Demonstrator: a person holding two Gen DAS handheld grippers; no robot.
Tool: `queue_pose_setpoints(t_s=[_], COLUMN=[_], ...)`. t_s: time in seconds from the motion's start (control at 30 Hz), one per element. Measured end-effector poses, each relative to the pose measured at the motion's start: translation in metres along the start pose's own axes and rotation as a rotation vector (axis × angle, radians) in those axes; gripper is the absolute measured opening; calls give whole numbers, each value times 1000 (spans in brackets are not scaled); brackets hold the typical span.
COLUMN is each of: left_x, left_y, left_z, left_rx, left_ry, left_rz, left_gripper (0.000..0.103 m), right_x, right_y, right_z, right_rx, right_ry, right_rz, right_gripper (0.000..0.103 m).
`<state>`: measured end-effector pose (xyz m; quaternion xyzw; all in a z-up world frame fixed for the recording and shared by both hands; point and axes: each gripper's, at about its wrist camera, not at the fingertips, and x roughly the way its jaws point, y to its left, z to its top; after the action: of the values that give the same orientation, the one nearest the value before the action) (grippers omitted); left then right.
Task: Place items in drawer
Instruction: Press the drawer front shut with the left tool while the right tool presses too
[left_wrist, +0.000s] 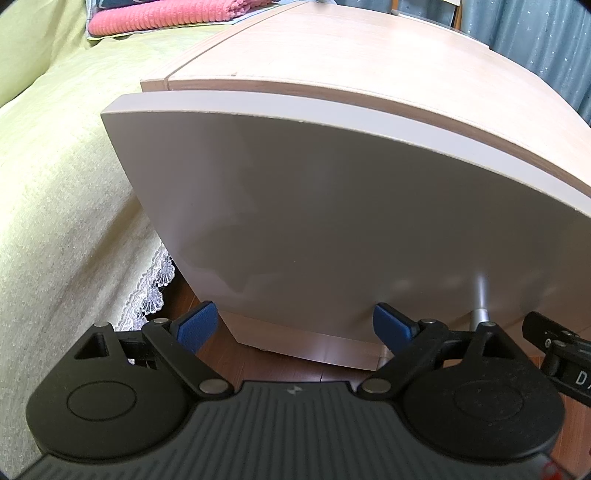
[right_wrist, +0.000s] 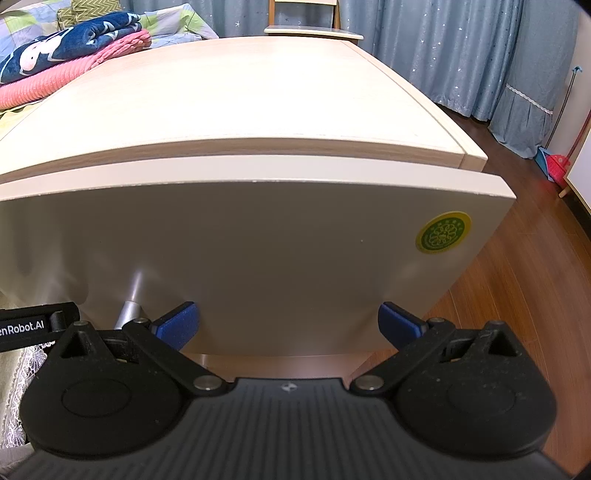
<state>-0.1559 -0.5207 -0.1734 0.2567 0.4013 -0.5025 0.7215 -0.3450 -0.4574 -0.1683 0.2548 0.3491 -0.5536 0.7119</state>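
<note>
Both grippers, left (left_wrist: 295, 325) and right (right_wrist: 288, 325), stand spread wide and empty against the drawer front (right_wrist: 240, 258), which sits nearly flush with the cabinet top (right_wrist: 221, 103). No items visible. Risk: pads skid off the glossy panel, missing the handle (right_wrist: 127, 310).

"enRobot.AI" on left gripper (right_wrist: 35, 326), "DA" on right gripper (left_wrist: 569, 373), sticker (right_wrist: 443, 232) unreadable

The drawer front (right_wrist: 258, 258) looks smooth, semi-glossy laminate; the cabinet top (right_wrist: 229, 96) pale matt woodgrain; the handle (right_wrist: 129, 306) brushed metal; the floor (right_wrist: 517, 295) glossy wood.
</note>
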Motion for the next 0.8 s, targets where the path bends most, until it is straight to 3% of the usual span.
queue_pose_setpoints(t_s=[0.8], left_x=[10], left_y=[-1], left_z=[1], left_rx=[22], left_ry=[-1], left_rz=[1], left_gripper=[92], right_x=[6], right_y=[-8], right_z=[13], right_rx=[-11], right_ry=[22], right_rz=[22], right_gripper=[103])
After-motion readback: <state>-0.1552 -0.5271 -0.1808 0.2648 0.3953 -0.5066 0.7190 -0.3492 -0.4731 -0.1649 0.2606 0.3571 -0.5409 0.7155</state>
